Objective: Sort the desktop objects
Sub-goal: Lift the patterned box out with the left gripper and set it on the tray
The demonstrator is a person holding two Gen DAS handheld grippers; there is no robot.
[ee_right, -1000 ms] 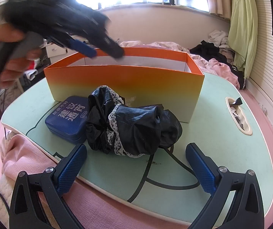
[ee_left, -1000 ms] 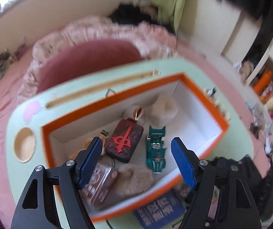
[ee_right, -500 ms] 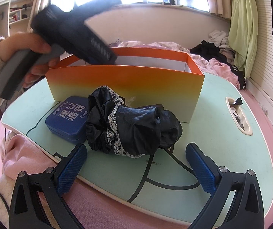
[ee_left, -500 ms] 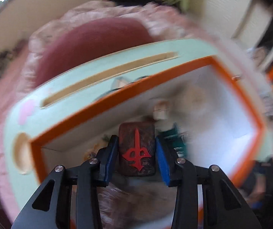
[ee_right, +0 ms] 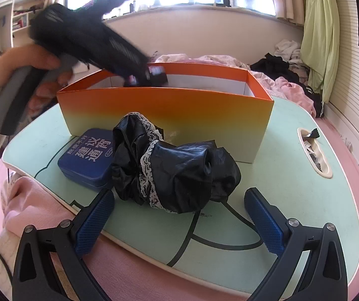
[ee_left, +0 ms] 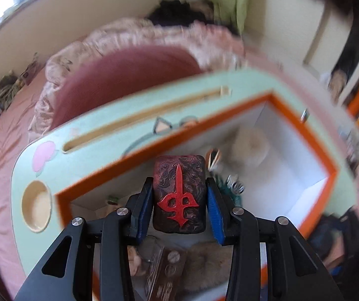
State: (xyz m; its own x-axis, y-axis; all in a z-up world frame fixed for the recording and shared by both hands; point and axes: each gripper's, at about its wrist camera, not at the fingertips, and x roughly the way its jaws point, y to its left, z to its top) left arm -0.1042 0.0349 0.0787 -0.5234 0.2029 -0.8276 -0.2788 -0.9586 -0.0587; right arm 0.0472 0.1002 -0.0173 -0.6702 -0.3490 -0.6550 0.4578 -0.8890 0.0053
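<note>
Since a second ago the left gripper (ee_left: 179,198) has clamped the dark red-emblem rectangular tile (ee_left: 179,193) and raised it above the orange cardboard box (ee_left: 302,128). Its narrow side grip could let the tile slip back between the pads. The right gripper (ee_right: 179,220) gapes empty before the black lace-trimmed fabric bundle (ee_right: 177,168).

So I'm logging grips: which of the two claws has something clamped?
The left claw: its pads press the dark tile with a red emblem. The right claw is open, empty.

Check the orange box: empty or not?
Not empty. The orange box holds a toy car, fur pieces and a clear tag.
</note>
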